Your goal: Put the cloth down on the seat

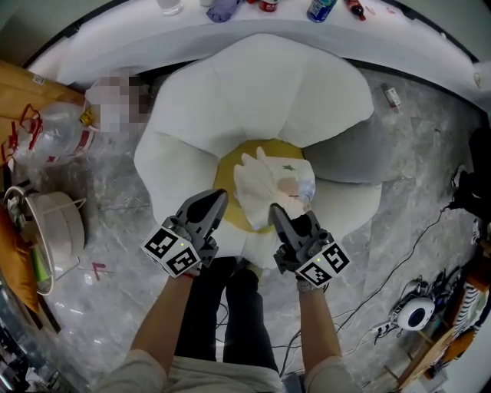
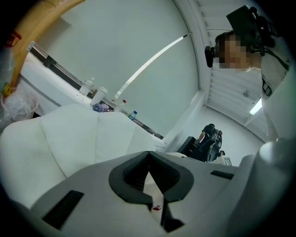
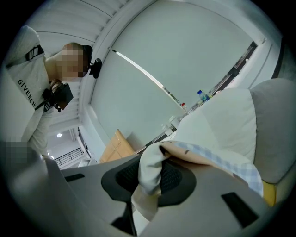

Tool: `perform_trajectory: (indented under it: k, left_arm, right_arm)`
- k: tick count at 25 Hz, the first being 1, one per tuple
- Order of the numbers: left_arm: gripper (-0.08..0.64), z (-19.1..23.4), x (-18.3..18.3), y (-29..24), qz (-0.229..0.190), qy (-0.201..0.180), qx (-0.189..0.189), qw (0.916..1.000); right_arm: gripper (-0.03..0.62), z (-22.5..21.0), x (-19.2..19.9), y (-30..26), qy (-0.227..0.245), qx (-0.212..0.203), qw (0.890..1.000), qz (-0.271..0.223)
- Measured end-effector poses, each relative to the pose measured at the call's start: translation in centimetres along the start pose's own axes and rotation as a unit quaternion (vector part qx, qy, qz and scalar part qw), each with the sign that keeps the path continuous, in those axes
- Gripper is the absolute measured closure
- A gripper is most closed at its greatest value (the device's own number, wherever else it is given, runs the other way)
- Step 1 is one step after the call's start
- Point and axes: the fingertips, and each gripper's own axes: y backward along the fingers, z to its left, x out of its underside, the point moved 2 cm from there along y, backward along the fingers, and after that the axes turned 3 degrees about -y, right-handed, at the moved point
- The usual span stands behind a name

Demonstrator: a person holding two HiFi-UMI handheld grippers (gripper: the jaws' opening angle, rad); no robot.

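Tongs first. Right gripper [image 1: 275, 209]: jaws clamped on the cloth [image 1: 265, 184], with a pale fold bulging up between the dark pads [image 3: 172, 178] and a cream tail hanging below them. Past the pads the fabric shows peach and a blue check.

Left gripper [image 1: 222, 196]: jaws drawn together at the tips. Its own view shows a thin pale sliver with a red fleck in the wedge behind the tips. Cannot tell whether that is an edge of the cloth. From above, its tips sit just beside the cloth's left edge.

Both grippers point away from the person, side by side, and each marker cube [image 1: 173, 253] is close to the wrist. Bare forearms hold them, above dark trousers.

The cloth is bunched and cream-white, and it lies over the yellow centre cushion [image 1: 224, 170] of the seat [image 1: 253, 92]. Its near edge is in the right jaws.

The seat is shaped like a flower, with broad white petals fanned around the yellow middle. A grey pad [image 1: 353, 157] lies against its right side.

Further out is grey marbled floor. On the left are a clear plastic bag [image 1: 54, 130] and a white bucket [image 1: 54, 226]. Cables [image 1: 399, 269] trail on the right. A white ledge behind the seat carries bottles [image 1: 318, 9].
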Motion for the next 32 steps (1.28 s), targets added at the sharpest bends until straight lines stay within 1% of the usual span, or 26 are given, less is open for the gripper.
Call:
perform_trajectory:
  k: [8, 14, 21, 27, 32]
  left_arm:
    - [0.546, 2.7, 3.5, -0.7, -0.011, -0.003, -0.005, 0.9999]
    - [0.546, 4.0, 5.5, -1.0, -0.018, -0.009, -0.016, 0.9997]
    - [0.546, 5.1, 7.6, -1.8, -0.013, -0.011, -0.014, 0.9998]
    - [0.546, 6.0, 9.0, -2.2, -0.013, -0.007, -0.015, 0.9998]
    - [0.546, 6.4, 10.3, -2.8, -0.007, -0.012, -0.013, 0.9998]
  right_arm:
    - [0.506, -3.4, 3.7, -0.8, 0.012, -0.009, 1.0, 0.002]
    - [0.506, -5.5, 5.7, -0.8, 0.01, -0.01, 1.0, 0.002]
    - [0.506, -8.1, 7.8, -0.2, -0.014, -0.003, 1.0, -0.013]
    - [0.506, -9.5, 10.4, 0.0, -0.017, 0.002, 1.0, 0.002]
    - [0.506, -10.6, 12.3, -0.1, -0.017, 0.007, 1.0, 0.023]
